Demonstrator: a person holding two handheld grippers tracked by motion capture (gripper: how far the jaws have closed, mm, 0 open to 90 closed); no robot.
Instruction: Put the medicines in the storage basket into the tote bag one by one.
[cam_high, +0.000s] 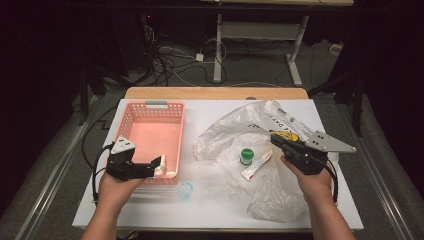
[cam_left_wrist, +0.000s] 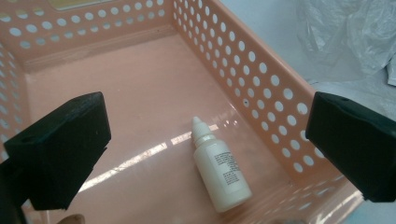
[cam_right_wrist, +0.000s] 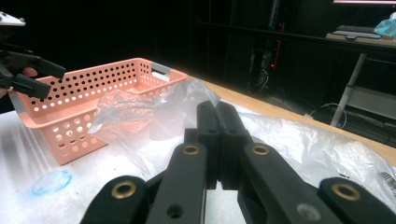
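Left gripper (cam_left_wrist: 205, 154): jaws were held spread above the basket (cam_left_wrist: 261, 88).
Dropper bottle (cam_left_wrist: 219, 170): was seen lying between those jaws, untouched.
Right gripper (cam_right_wrist: 217, 112): jaws were pressed together over the plastic bag (cam_right_wrist: 299, 140), empty.

I'm seeing the white table (cam_high: 210, 205) lit brightly from overhead while the room behind is staying nearly black. Glare is streaking across the floor of the pink basket (cam_left_wrist: 140, 93), and the plastic bag (cam_high: 260, 135) is washing out pale. The close black jaws are blurring in both gripper views. Detail is smearing softly throughout the high view.
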